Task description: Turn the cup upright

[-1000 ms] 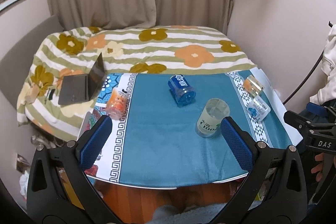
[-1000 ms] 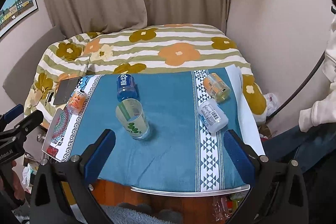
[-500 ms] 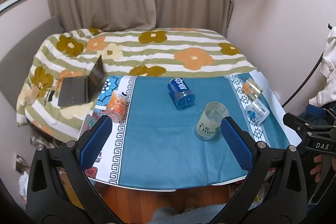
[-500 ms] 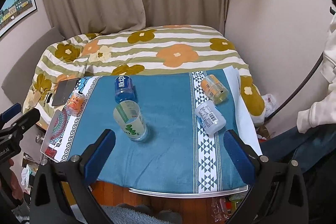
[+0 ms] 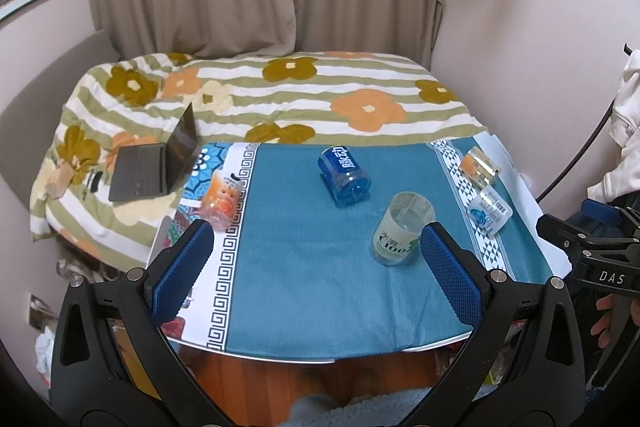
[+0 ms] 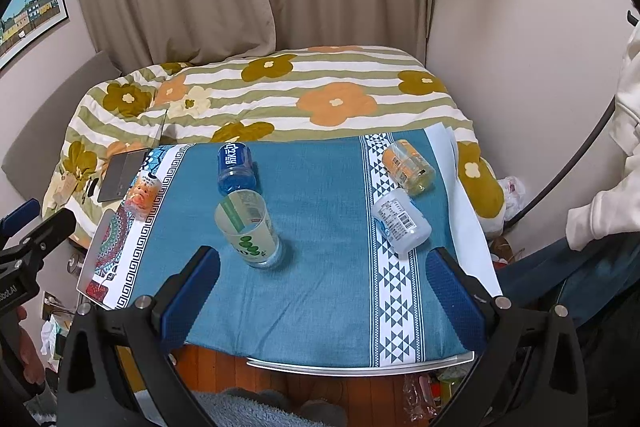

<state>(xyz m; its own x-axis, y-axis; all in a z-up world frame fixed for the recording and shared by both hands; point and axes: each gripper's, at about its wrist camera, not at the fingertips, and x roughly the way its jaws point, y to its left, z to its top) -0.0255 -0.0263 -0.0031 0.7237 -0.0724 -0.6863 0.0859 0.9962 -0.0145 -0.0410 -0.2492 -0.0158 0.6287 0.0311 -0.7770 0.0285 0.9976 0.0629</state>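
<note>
A clear cup with green print (image 5: 402,229) (image 6: 250,231) stands upright, mouth up, on the blue tablecloth (image 5: 300,259) (image 6: 324,211). A blue cup (image 5: 344,177) (image 6: 236,169) stands mouth down behind it. An orange cup (image 5: 478,167) (image 6: 408,167) and a white cup (image 5: 490,211) (image 6: 400,223) lie on their sides at the right. A pink-orange cup (image 5: 219,198) (image 6: 141,195) sits at the left edge. My left gripper (image 5: 316,269) and right gripper (image 6: 320,287) are open and empty, held back over the near table edge.
A bed with a flowered striped quilt (image 5: 280,95) lies behind the table. An open laptop (image 5: 160,163) rests on it at the left. Curtains and walls close the back. A person's arm in white (image 6: 600,203) is at the right.
Both grippers have drawn back and up a little from the table, so the cups look smaller and farther. No cup has moved.
</note>
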